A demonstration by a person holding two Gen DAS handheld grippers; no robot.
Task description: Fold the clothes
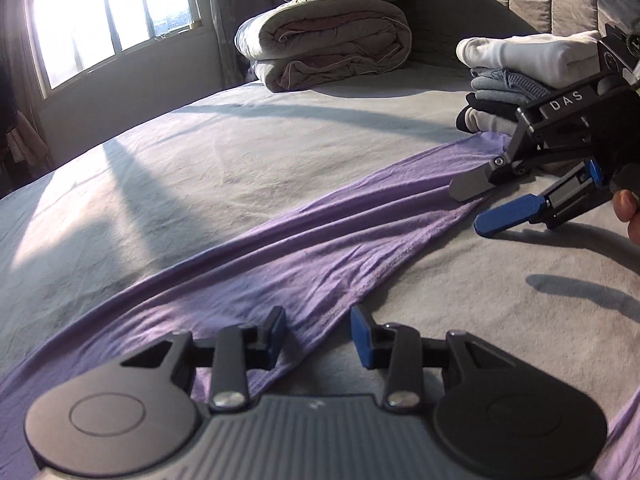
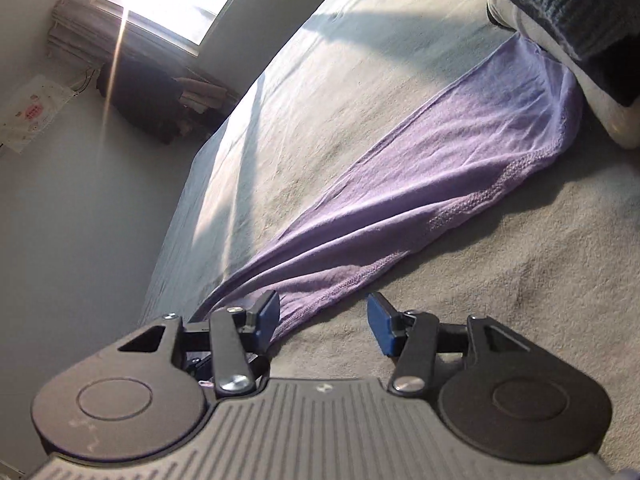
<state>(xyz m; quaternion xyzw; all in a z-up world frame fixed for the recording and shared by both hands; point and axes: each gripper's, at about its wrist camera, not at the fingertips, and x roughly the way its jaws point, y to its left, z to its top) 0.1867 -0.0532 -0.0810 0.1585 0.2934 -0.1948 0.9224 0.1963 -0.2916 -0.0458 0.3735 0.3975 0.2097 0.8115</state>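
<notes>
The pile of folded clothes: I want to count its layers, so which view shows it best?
The left wrist view. The pile of folded clothes shows its side there, with white, blue, black and pale layers, partly behind the right gripper. The right wrist view catches only a close, cropped corner.

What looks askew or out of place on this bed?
Only the purple knit garment: it lies pulled into a long, wrinkled diagonal strip across the grey bedsheet, not flat. The stack of folded clothes and the rolled beige duvet look tidy. No damage visible.
</notes>
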